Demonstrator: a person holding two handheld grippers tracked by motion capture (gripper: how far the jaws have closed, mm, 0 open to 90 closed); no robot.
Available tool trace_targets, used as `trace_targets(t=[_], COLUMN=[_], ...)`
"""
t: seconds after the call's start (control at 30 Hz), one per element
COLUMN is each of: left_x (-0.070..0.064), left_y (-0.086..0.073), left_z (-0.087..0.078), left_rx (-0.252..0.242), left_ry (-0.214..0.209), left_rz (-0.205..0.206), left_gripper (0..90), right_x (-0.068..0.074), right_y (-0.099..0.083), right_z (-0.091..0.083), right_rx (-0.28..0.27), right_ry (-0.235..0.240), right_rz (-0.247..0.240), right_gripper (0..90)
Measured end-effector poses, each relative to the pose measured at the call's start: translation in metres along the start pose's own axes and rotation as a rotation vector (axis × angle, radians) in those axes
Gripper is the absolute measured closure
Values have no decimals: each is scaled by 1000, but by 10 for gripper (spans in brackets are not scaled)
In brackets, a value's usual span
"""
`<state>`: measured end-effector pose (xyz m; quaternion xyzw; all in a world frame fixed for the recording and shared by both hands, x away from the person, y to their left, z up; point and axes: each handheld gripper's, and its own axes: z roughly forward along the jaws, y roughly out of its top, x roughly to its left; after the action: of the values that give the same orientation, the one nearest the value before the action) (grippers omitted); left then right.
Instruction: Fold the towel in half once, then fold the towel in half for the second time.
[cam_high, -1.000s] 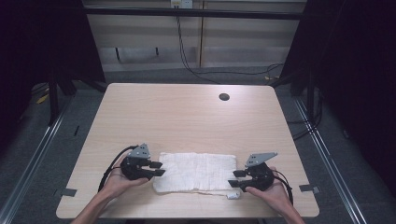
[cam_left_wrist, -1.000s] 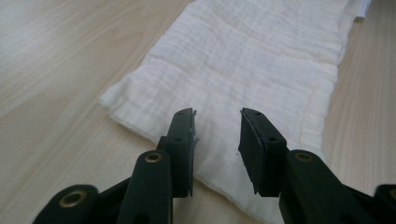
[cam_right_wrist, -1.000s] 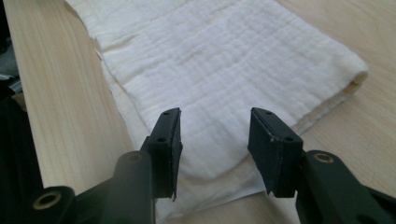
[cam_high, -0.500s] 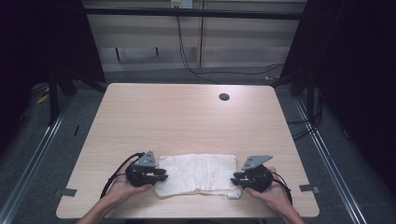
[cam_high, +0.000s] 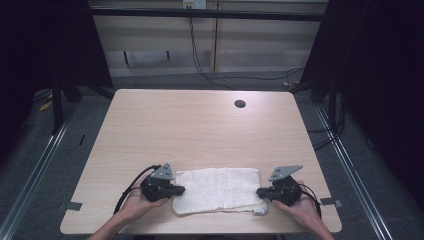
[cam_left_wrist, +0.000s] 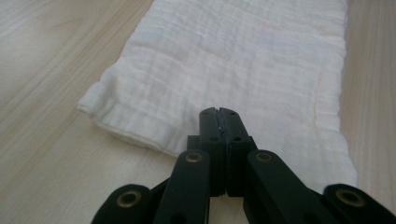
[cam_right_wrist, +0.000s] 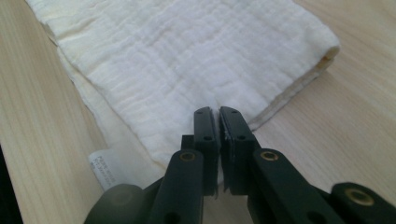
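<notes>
Cloth (cam_high: 218, 190) folded, white, crinkled weave, flat on wooden table (cam_high: 200, 130) near front edge, between left gripper (cam_high: 176, 190) and right gripper (cam_high: 260, 192); narrower than a second ago. Left gripper view: jaws clenched, seemingly pinching cloth edge. Right gripper view: jaws nearly shut over cloth end, label (cam_right_wrist: 103, 169) beside.

A small white care tag (cam_right_wrist: 103, 169) is sticking out from the folded white cloth (cam_right_wrist: 177, 60) in the right gripper view, carrying a few lines of grey print, but the lettering is coming through too blurred to read. No other writing is showing.
</notes>
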<state>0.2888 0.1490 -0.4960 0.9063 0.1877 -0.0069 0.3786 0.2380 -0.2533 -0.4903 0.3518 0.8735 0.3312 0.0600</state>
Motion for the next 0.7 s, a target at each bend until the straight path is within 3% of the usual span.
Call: trace_targets(t=[0.1, 0.37, 0.53, 0.7], left_x=[-5, -12, -11, 5], left_y=[2, 10, 13, 19], left_z=[5, 13, 2, -11], left_rx=[-18, -8, -63, -119], left_ry=[-12, -39, -52, -25], left_rz=[-6, 6, 10, -56], left_gripper=[898, 894, 773, 621], right_x=[-2, -6, -5, 6], right_y=[-5, -19, -15, 1], right_z=[-5, -16, -21, -24], right_rx=[0, -16, -79, -139], right_ry=[-10, -16, -18, 12], right_rz=[5, 30, 47, 46], right_gripper=[870, 859, 718, 646])
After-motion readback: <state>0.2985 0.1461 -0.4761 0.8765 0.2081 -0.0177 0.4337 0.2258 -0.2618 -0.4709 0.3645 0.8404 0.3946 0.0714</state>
